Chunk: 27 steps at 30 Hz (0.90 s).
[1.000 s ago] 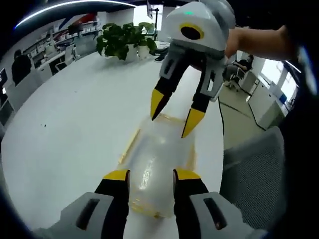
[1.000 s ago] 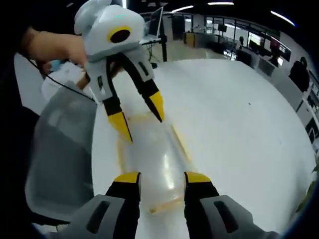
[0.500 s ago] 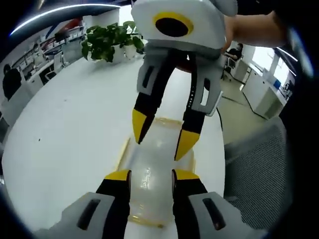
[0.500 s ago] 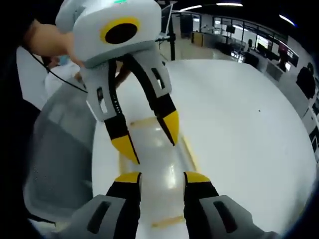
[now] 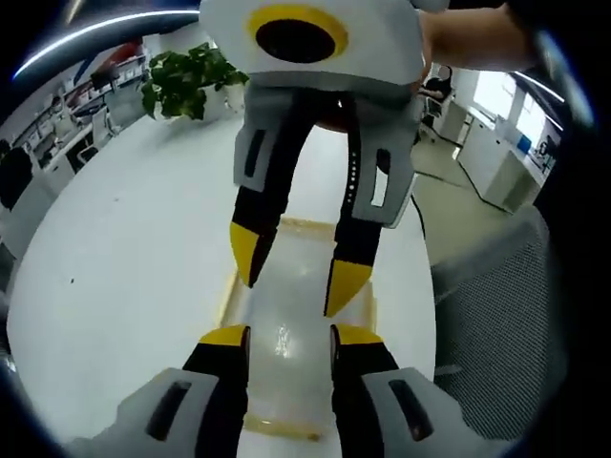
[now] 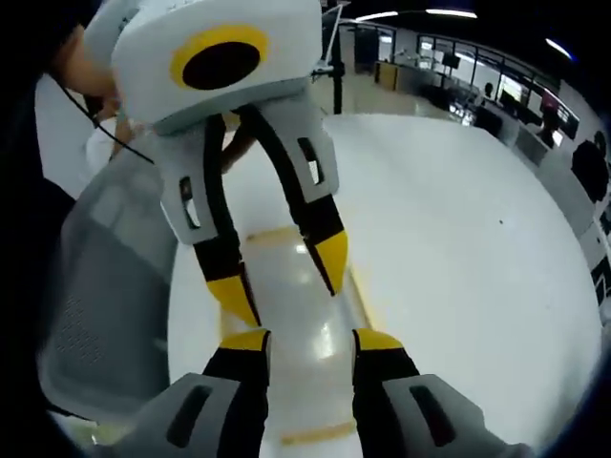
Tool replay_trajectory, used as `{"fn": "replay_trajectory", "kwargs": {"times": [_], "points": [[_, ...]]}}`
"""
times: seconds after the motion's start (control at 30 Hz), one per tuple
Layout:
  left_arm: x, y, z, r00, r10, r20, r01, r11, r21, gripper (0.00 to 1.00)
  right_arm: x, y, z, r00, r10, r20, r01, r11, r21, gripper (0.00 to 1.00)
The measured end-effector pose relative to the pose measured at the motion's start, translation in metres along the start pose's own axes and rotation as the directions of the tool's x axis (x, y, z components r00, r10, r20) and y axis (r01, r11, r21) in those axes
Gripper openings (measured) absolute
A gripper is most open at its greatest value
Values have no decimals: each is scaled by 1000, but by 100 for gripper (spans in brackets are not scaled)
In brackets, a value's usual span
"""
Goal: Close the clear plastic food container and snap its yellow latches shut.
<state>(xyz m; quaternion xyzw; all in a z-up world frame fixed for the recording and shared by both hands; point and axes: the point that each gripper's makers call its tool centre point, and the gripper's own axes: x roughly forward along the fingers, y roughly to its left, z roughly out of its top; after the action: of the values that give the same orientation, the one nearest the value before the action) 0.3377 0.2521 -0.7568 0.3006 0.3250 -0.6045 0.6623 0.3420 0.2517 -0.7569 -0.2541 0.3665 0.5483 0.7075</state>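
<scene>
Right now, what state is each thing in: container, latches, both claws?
container: lid down, flat on the table
latches: too blurred to tell whether snapped
left claw: open, over the container, holding nothing
right claw: open, over the container, holding nothing
plant: upright at the table's far end

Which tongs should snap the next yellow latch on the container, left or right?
Right, narrowly. Both hover open over the container, but the right tongs have tips close to the yellow side latches; the left tongs straddle its middle.
</scene>
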Motion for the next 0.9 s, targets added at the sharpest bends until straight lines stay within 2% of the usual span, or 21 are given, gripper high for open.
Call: {"fn": "replay_trajectory", "kwargs": {"times": [0.13, 0.2, 0.23, 0.37, 0.5, 0.7, 0.77, 0.83, 0.9], "points": [[1, -1, -1, 1000, -8, -4, 8, 1000, 6, 36, 0, 1, 0, 1000, 5, -1, -5, 1000, -15, 38], [2, -3, -1, 1000, -13, -4, 13, 1000, 8, 42, 1, 3, 0, 1000, 4, 2, -4, 999, -35, 43], [2, -4, -1, 1000, -14, -4, 14, 999, 35, 48, 1, 5, 0, 1000, 8, 6, -8, 999, -46, 44], [1, -4, 0, 1000, -8, -6, 8, 1000, 28, 54, 2, 6, 0, 1000, 12, 4, -12, 998, -54, 55], [1, -8, -3, 1000, 10, -27, -7, 997, 78, 59, 4, 5, 3, 1000, 14, -5, -14, 997, -81, 65], [-2, -14, 0, 999, 12, -31, -9, 996, 85, 62, 6, 10, 0, 997, 66, -46, -70, 993, -95, 74], [-2, -19, 0, 999, 4, -31, -2, 997, 77, 65, 7, 10, -1, 994, 86, -67, -92, 992, -90, 74], [1, -25, 0, 999, -1, -36, 5, 996, 90, 64, 7, 10, 7, 992, 117, -48, -119, 992, -49, 73], [5, -26, -3, 998, 8, -59, -1, 994, 110, 64, 8, 7, 9, 990, 128, -54, -130, 990, -49, 71]]}}
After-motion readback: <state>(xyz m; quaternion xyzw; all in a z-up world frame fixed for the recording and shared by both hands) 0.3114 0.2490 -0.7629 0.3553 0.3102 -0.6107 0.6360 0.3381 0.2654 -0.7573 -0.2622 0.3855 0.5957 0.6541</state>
